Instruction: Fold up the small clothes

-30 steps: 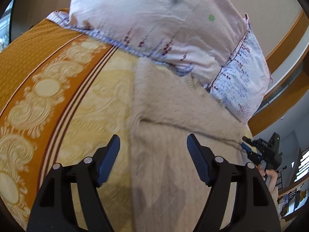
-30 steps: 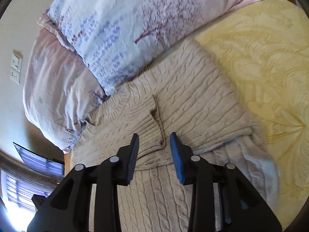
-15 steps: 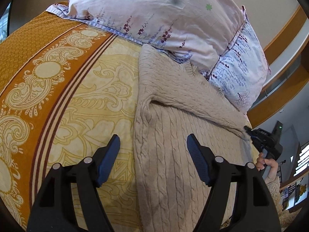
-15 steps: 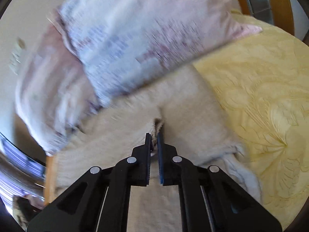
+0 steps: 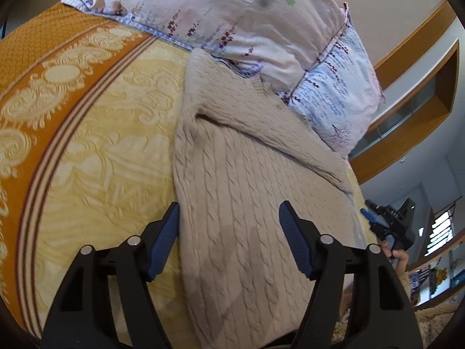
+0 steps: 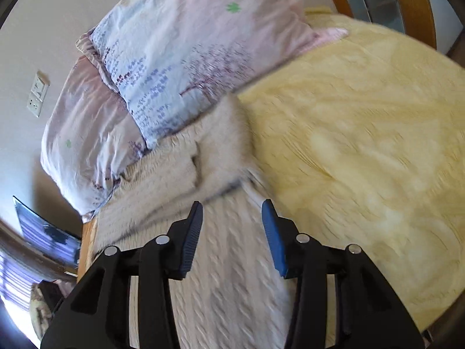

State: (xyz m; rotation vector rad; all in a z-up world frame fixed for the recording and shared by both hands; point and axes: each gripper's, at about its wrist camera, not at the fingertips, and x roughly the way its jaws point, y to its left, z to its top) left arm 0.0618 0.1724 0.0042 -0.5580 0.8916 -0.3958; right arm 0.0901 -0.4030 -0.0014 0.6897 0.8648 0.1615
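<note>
A beige cable-knit sweater (image 5: 247, 192) lies on the yellow bedspread (image 5: 110, 157), its top against the pillows, one sleeve folded across its body. My left gripper (image 5: 229, 221) is open and empty, hovering over the sweater's lower body. In the right wrist view the sweater (image 6: 221, 261) is blurred; its folded sleeve cuff (image 6: 171, 168) rests near the collar. My right gripper (image 6: 232, 218) is open and empty just above the sweater, behind the folded sleeve. The right gripper also shows in the left wrist view (image 5: 386, 226), held in a hand at the sweater's right edge.
Two floral pillows (image 5: 232, 20) (image 6: 180, 67) lie at the head of the bed. An orange patterned border (image 5: 43, 87) runs along the bedspread's left. A wooden headboard (image 5: 415, 67) and wall socket (image 6: 37, 94) stand behind.
My right gripper closed on the sleeve cuff half a second ago and has now opened, leaving the sleeve on the sweater, and drawn back. My left gripper stayed open and pulled back slightly.
</note>
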